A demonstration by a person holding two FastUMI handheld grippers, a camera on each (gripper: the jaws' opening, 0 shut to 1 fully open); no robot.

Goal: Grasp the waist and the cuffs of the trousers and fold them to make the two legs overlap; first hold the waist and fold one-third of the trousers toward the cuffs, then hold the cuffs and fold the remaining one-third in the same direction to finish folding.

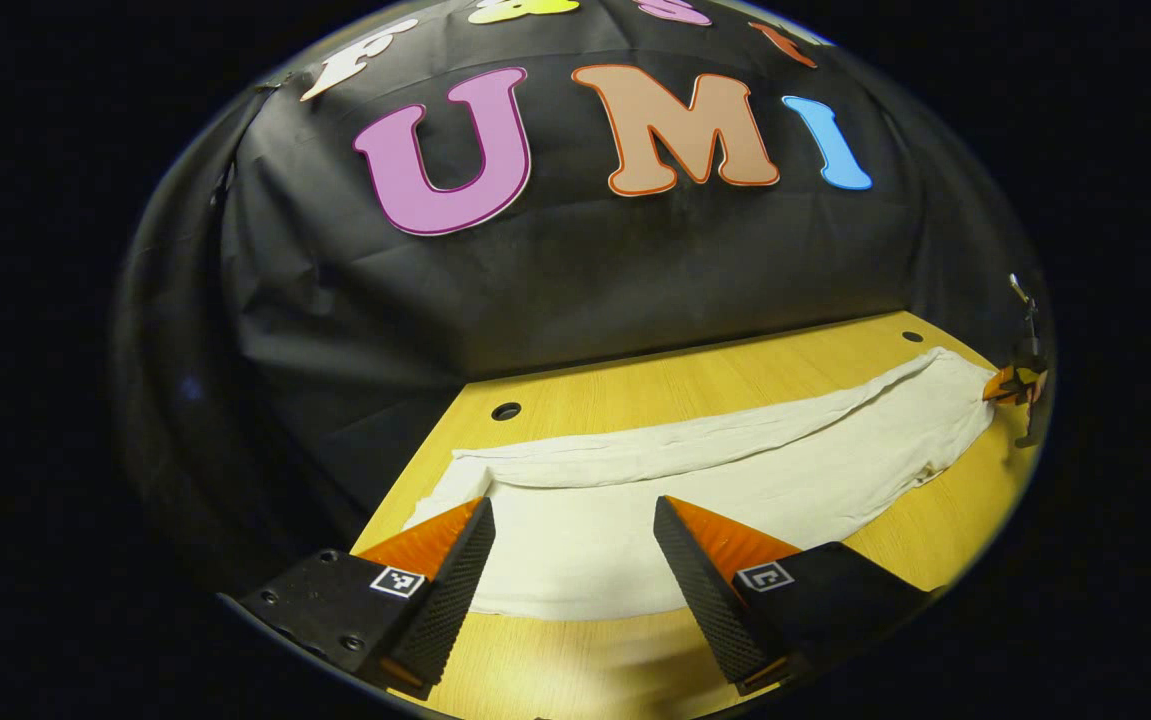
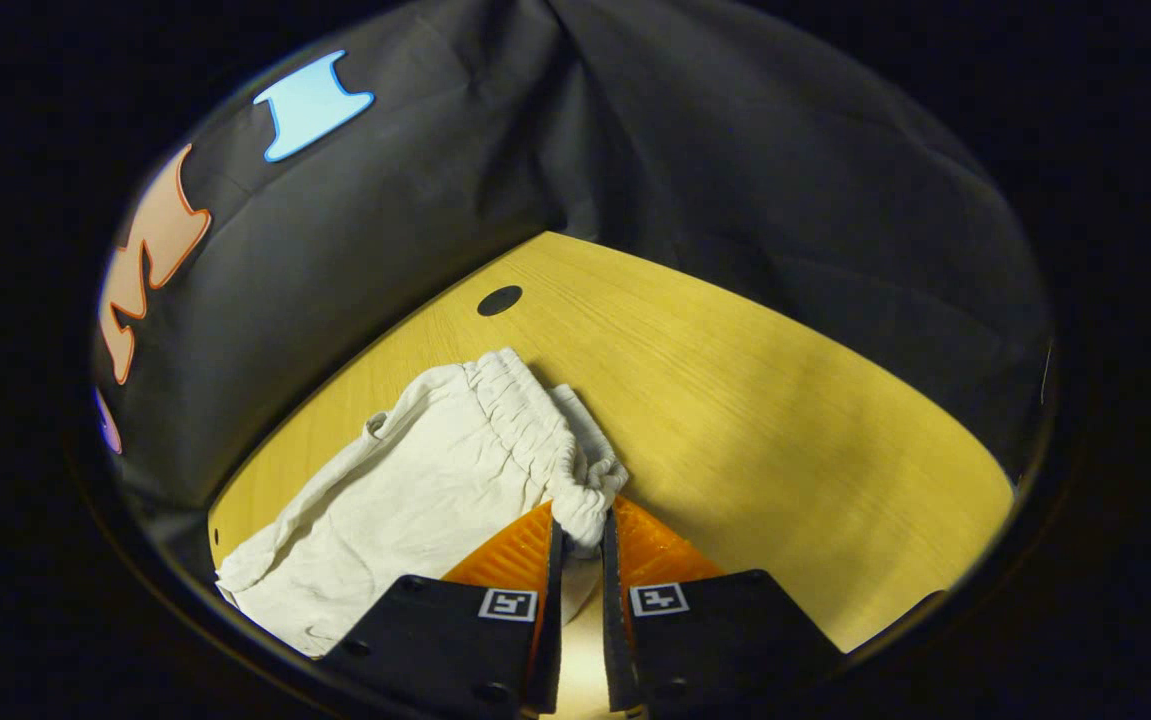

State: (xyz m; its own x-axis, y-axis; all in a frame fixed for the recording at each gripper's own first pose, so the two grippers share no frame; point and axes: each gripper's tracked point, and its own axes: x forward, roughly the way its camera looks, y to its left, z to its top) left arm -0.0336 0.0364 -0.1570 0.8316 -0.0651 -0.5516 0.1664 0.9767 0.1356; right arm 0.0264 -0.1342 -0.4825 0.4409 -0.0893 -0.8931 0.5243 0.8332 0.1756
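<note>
White cotton trousers (image 1: 735, 470) lie stretched out lengthwise across a yellow wooden table (image 1: 655, 385), with a long fold or seam running along their upper side. In the left gripper view, the left gripper (image 1: 575, 525) hangs over the near end of the cloth with its two fingers (image 1: 455, 570) spread wide apart; the pale fabric shows in the gap between them and neither finger pinches it. Whether the tips touch the cloth cannot be told. A round dark hole (image 1: 506, 411) sits in the tabletop just beyond that end of the trousers, and another hole (image 1: 912, 337) lies near the far corner. At the far end of the trousers, by the table's right edge, the other gripper (image 1: 1005, 385) appears small, its tip meeting the fabric's end. In the right gripper view, the right gripper (image 2: 580, 530) has its fingers (image 2: 547, 560) drawn close together on the gathered elastic waistband (image 2: 535, 430), a bunch of which is squeezed between them and puffs up just above the tips. From there the trousers (image 2: 405, 500) spread away to the left in loose wrinkles, resting on the table (image 2: 785, 420). A dark hole (image 2: 499, 300) lies in the wood beyond the waistband, well apart from it. Black cloth (image 2: 735, 150) hangs behind the table as the booth's wall.
</note>
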